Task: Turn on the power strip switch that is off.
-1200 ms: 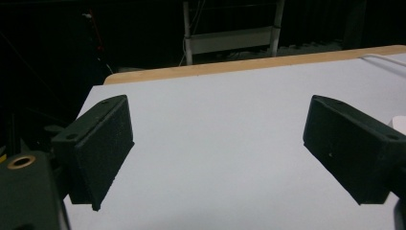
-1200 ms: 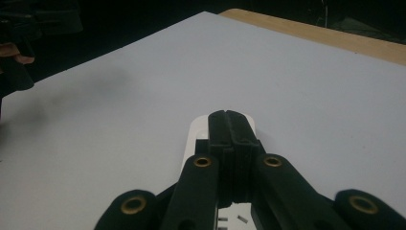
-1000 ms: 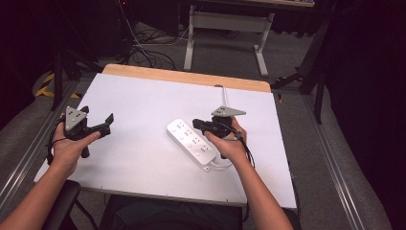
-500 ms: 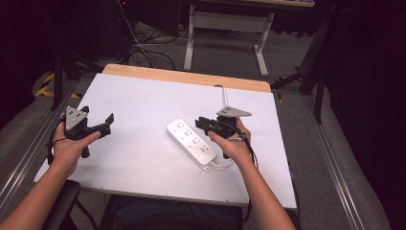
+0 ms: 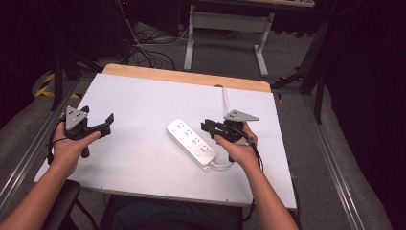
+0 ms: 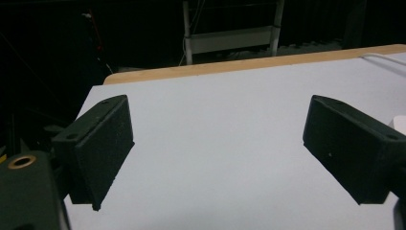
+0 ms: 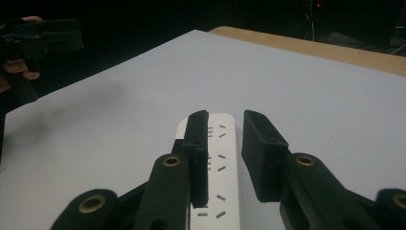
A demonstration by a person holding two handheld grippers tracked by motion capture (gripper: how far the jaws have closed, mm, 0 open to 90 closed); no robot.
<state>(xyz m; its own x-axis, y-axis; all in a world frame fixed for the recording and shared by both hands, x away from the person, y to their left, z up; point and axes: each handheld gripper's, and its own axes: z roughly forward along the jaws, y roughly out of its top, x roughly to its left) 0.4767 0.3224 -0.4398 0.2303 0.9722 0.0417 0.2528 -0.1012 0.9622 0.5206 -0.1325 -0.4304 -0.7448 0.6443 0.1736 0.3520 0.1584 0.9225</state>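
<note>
A white power strip [image 5: 191, 142] lies at an angle on the white table top [image 5: 143, 96], right of centre, and its white cable [image 5: 224, 93] runs off toward the far edge. My right gripper [image 5: 207, 126] hovers just over the strip's right side, pointing left. In the right gripper view the strip [image 7: 225, 158] shows through the narrow gap of my right gripper [image 7: 225, 117]. Its jaws have just been opening, stand slightly open, and nothing is between the pads. My left gripper [image 5: 99, 115] is held over the table's left side. Its jaws [image 6: 215, 129] stand wide open on nothing.
A wooden strip [image 5: 186, 76] borders the table's far edge. Beyond it stand a metal bench frame [image 5: 225, 24] and loose floor cables [image 5: 143, 52]. Metal rails [image 5: 330, 167] run along both sides of the table.
The right gripper's jaws have parted a little from shut. Neither hand has visibly moved.
</note>
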